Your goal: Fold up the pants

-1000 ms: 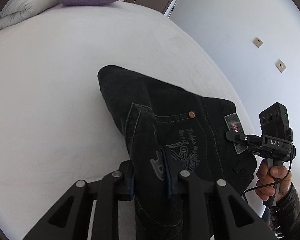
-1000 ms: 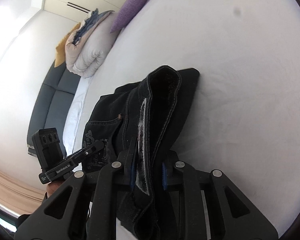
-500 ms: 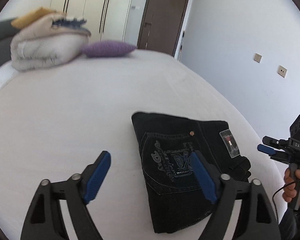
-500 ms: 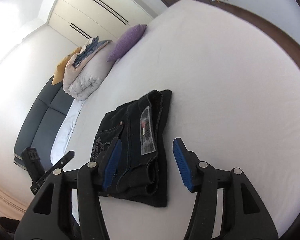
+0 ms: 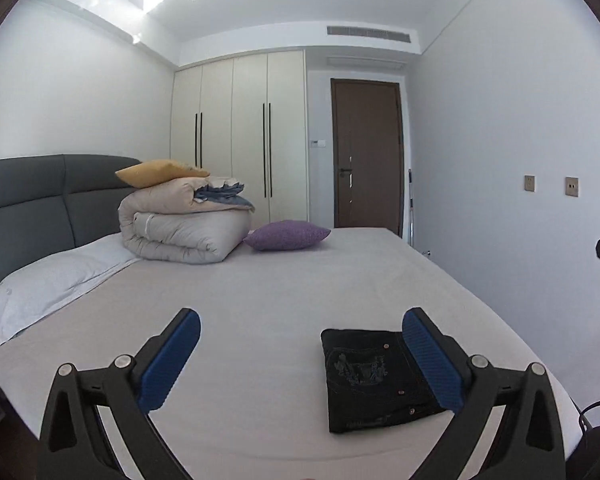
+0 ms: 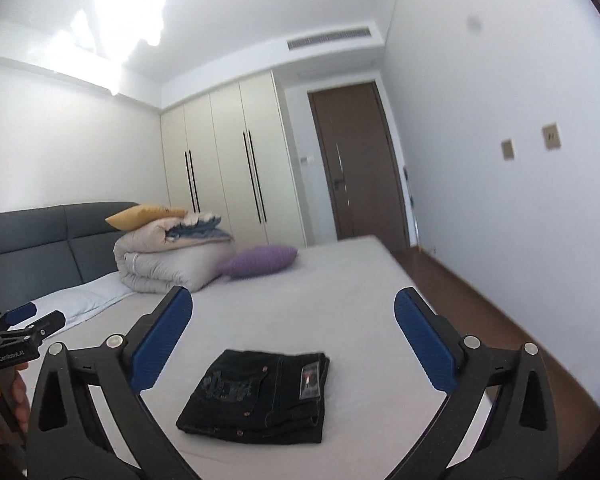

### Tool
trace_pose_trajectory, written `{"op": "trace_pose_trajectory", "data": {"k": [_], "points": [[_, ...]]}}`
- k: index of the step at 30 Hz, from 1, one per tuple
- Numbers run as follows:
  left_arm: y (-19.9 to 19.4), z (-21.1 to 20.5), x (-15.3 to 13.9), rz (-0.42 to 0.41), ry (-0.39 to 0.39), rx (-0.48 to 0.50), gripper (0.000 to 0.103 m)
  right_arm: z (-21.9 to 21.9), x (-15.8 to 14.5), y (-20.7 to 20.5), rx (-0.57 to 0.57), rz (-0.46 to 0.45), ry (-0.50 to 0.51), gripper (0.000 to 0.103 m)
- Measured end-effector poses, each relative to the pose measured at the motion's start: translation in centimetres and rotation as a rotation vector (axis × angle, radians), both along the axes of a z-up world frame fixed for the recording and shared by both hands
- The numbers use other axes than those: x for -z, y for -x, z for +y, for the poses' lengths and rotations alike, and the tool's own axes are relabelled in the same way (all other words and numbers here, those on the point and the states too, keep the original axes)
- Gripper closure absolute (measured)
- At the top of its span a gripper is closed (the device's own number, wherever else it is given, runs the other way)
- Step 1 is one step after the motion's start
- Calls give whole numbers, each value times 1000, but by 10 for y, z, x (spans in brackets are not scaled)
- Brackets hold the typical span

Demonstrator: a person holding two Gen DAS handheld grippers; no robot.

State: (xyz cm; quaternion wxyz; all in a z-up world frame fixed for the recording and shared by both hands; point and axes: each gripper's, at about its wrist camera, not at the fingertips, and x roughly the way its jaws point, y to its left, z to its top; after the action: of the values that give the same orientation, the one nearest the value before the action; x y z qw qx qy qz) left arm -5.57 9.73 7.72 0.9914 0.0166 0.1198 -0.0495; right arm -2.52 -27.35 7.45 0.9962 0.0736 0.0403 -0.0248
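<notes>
The black jeans (image 5: 370, 380) lie folded into a compact rectangle near the front edge of the white bed (image 5: 280, 288), back pocket embroidery facing up. In the right wrist view the jeans (image 6: 260, 394) sit low in the middle. My left gripper (image 5: 300, 354) is open and empty, raised above the bed, its right pad in front of the jeans. My right gripper (image 6: 294, 340) is open and empty, held above and behind the jeans. The left gripper (image 6: 24, 320) also shows at the left edge of the right wrist view.
A rolled duvet with a yellow cushion (image 5: 184, 216), a purple pillow (image 5: 286, 235) and a white pillow (image 5: 56, 280) lie at the bed's head by the grey headboard (image 5: 28, 196). Wardrobe (image 5: 240, 136) and brown door (image 5: 366, 152) stand behind. Wood floor (image 6: 480, 292) runs along the bed's right.
Both grippers let go of the jeans, opened wide and lifted back and up. The jeans now lie flat and folded on the bed.
</notes>
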Motion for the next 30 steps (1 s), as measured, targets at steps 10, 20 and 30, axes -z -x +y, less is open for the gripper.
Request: {"op": "trace_pose_trajectory", "data": {"k": [10, 20, 30], "points": [[33, -5, 21, 103, -31, -75, 0, 47, -27, 65, -11, 107, 42, 0], [39, -3, 59, 247, -13, -72, 0, 39, 45, 64, 50, 393, -109, 0], [33, -11, 80, 340, -17, -46, 0, 52, 58, 59, 48, 433, -34, 0]]}}
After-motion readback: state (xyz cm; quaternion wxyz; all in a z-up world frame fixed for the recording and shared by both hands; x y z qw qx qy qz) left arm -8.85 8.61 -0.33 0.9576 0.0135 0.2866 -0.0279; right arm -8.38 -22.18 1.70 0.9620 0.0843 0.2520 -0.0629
